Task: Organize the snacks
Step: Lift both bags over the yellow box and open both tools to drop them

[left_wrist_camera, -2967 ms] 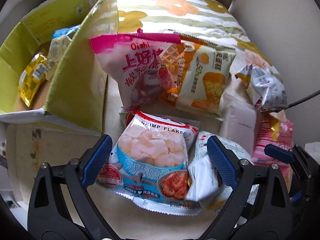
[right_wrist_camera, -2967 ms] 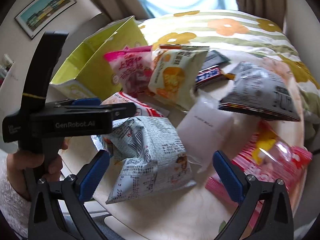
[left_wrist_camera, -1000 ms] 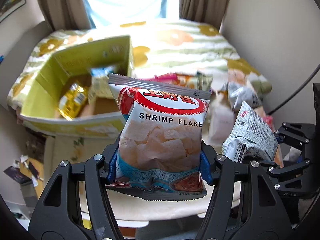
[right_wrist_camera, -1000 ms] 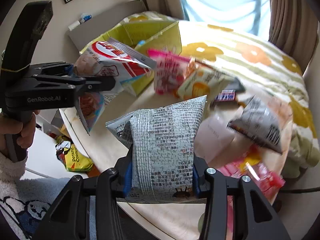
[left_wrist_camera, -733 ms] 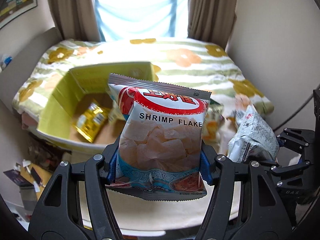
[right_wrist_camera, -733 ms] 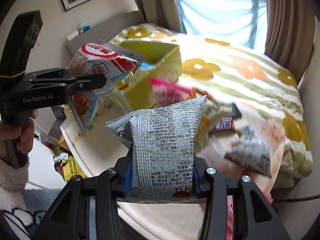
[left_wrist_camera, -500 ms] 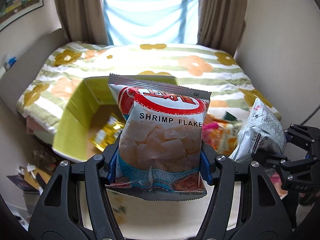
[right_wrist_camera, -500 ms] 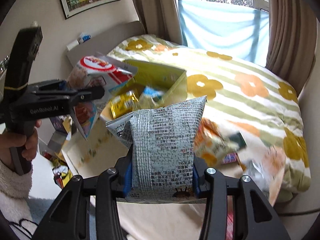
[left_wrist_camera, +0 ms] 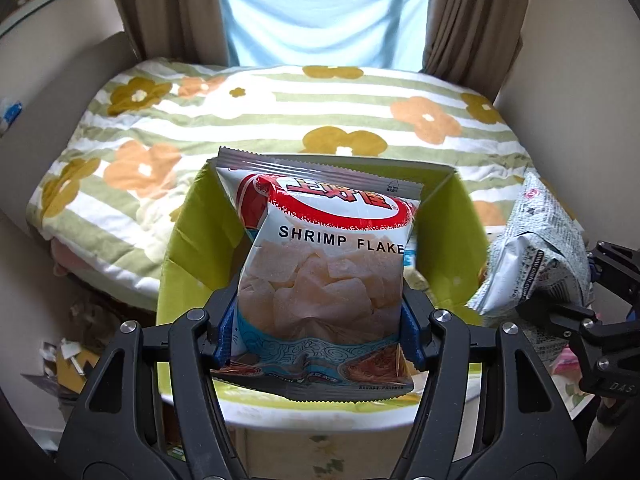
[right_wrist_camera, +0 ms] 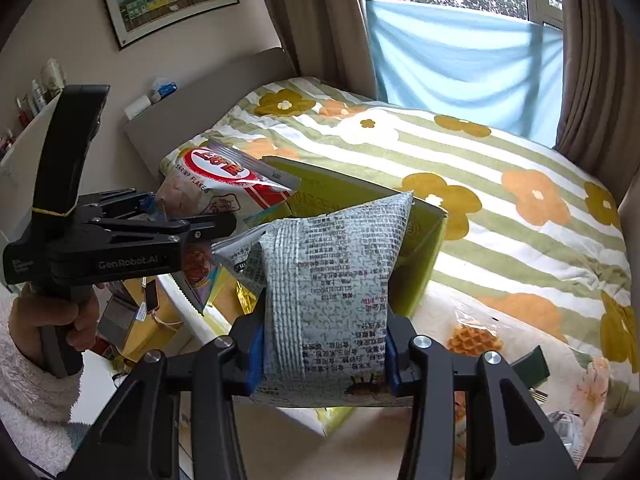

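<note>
**Both bags over the box**

I'm holding the shrimp flake bag (left_wrist_camera: pixel 324 276) upright in the left gripper (left_wrist_camera: pixel 318 320) — the green box (left_wrist_camera: pixel 452 240) lying directly below and beyond. The right gripper (right_wrist_camera: pixel 323 354) is clamping the grey printed bag (right_wrist_camera: pixel 332 288), just right of the box.

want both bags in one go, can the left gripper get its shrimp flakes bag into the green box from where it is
Probably yes. The left gripper, shut on the shrimp flakes bag, hangs over the open green box, with nothing between them. The right gripper and its grey bag sit off to one side.
</note>
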The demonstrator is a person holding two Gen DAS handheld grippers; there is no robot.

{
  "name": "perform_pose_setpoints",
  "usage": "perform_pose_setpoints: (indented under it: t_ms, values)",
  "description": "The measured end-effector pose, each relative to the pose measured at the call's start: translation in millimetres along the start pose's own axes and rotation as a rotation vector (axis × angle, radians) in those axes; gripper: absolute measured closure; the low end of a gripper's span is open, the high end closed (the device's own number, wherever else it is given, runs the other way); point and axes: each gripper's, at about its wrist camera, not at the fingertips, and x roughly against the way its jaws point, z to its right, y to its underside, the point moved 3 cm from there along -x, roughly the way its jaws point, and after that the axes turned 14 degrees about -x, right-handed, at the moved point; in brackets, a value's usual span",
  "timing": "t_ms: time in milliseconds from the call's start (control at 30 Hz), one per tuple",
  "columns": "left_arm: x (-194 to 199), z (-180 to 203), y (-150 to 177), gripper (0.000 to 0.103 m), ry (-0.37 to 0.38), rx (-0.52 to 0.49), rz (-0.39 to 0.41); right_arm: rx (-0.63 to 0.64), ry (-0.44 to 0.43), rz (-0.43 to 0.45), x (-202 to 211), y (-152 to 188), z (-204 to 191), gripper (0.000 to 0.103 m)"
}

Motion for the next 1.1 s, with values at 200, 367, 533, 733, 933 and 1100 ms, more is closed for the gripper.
perform_pose_setpoints:
  t_ms: [200, 367, 533, 733, 933, 1100]
  values:
    - [-38.2, -22.7, 8.0, 0.026, 0.034, 0.008, -0.043, -0.058, 0.046, -0.026, -25.7, -3.8, -3.7, 0.061]
    - [-46.4, -25.1, 17.1, 0.000, 0.026, -0.022, -0.045, -0.075, 0.065, -0.054, -37.3, -4.6, 0.7, 0.061]
    - [-39.7, -28.5, 32.5, 0.000, 0.012, 0.000, -0.056, -0.068, 0.062, -0.086, -47.3, -1.8, -1.9, 0.061]
    - [-20.4, -37.8, 45.5, 0.000, -0.010, 0.045, -0.038, -0.047, 0.055, -0.100, -55.1, -0.5, -8.6, 0.061]
    - [-7.2, -41.4, 56.6, 0.000, -0.026, 0.073, -0.032, -0.050, 0.078, -0.121, -69.0, 2.9, -14.6, 0.018]
    - [1.7, -41.3, 70.5, 0.000, -0.021, 0.095, -0.027, -0.063, 0.039, -0.075, -62.3, 6.5, -18.0, 0.001]
